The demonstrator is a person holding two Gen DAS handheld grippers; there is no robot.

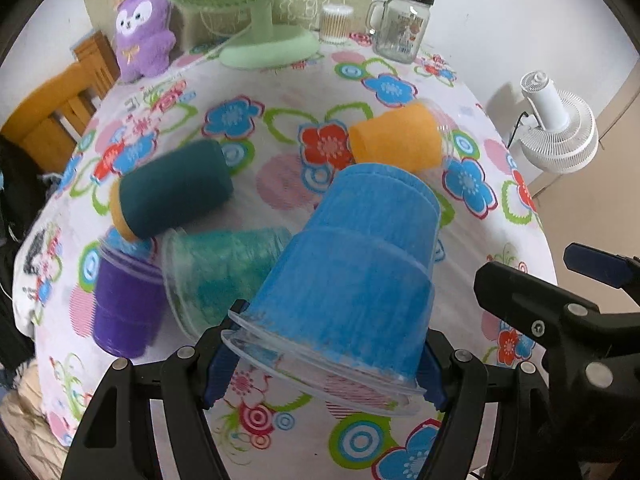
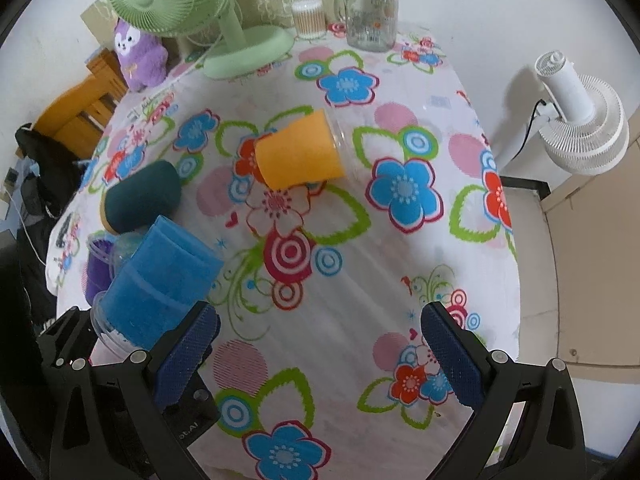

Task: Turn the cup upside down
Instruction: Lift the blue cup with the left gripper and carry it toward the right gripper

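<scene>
My left gripper [image 1: 324, 364] is shut on a blue plastic cup [image 1: 352, 264] near its clear rim and holds it above the table, base pointing up and away. The same cup shows in the right wrist view [image 2: 160, 276] at the lower left. My right gripper [image 2: 320, 356] is open and empty over the flowered tablecloth [image 2: 360, 240]. An orange cup [image 2: 300, 150] lies on its side mid-table, also in the left wrist view [image 1: 396, 138]. A dark teal cup [image 1: 172, 192], a pale teal cup [image 1: 224, 272] and a purple cup [image 1: 124, 304] lie to the left.
A green fan [image 1: 260, 36], a purple plush toy [image 1: 142, 32], a jar of cotton swabs [image 1: 336, 24] and a glass mug jar with a green lid [image 1: 400, 24] stand at the table's back. A white fan [image 2: 580, 120] stands off the right edge. A wooden chair [image 1: 52, 112] is at the left.
</scene>
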